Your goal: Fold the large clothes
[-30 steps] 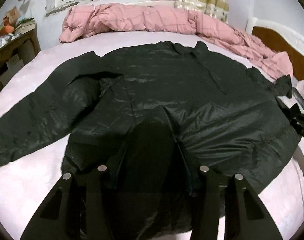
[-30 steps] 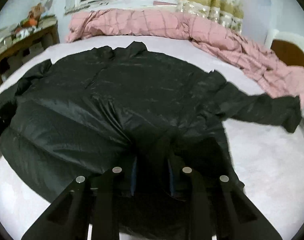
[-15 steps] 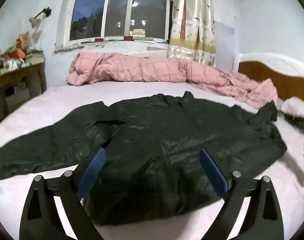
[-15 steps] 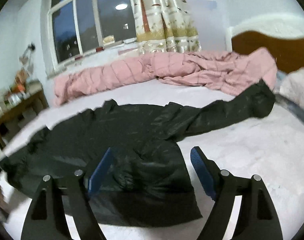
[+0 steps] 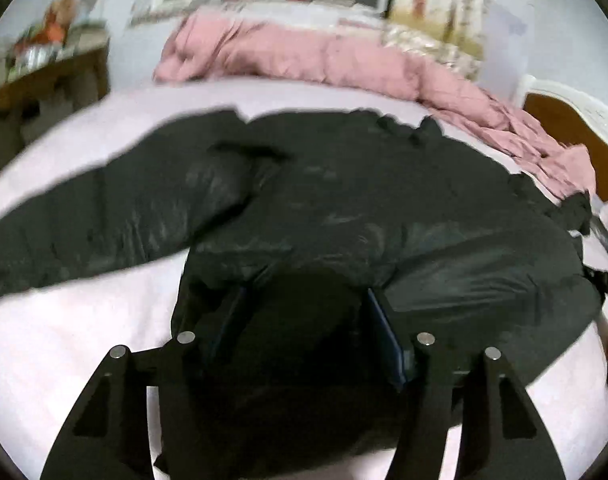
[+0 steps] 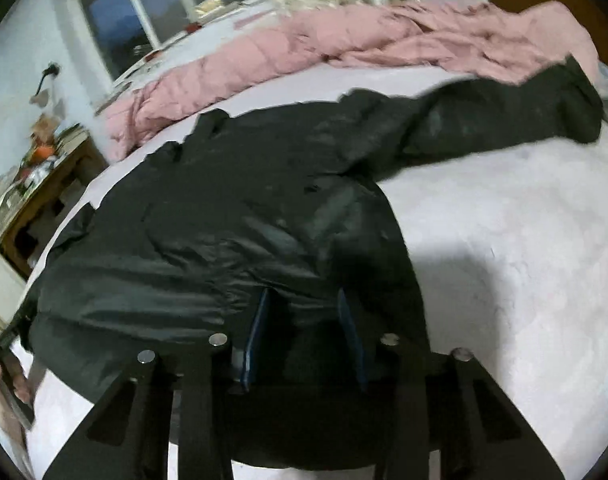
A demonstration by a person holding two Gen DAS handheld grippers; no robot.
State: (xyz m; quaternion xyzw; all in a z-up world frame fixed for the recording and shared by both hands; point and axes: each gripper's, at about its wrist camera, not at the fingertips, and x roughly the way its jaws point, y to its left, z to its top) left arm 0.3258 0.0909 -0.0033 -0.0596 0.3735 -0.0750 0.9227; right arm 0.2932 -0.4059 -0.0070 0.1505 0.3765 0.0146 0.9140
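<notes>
One black jacket (image 5: 344,208) lies spread flat across the pale bed sheet (image 5: 64,344), collar toward the far side of the bed. Two sleeves are counted. One sleeve (image 5: 104,216) extends outward over the sheet in the left wrist view. The other sleeve (image 6: 504,116) reaches toward the headboard (image 6: 544,0) in the right wrist view, its cuff just beside the quilt.

One pink quilt (image 5: 312,56) is bunched along the far edge of the bed, beyond the jacket's collar.

Two grippers are present, both at the jacket's near hem. The left gripper (image 5: 304,320) has its two fingers set at a moderate gap with dark fabric bunched between them; the blue pads (image 5: 384,336) sit against the cloth. Whether the fabric is actually clamped cannot be told, as this view is blurred. The right gripper (image 6: 304,320) stands likewise: two fingers at a narrower gap, hem fabric between the blue pads (image 6: 256,332), grip not confirmable.

One wooden side table (image 6: 36,196) carrying clutter stands beside the bed. One window (image 6: 152,4) and one patterned curtain (image 5: 432,4) are on the far wall.
</notes>
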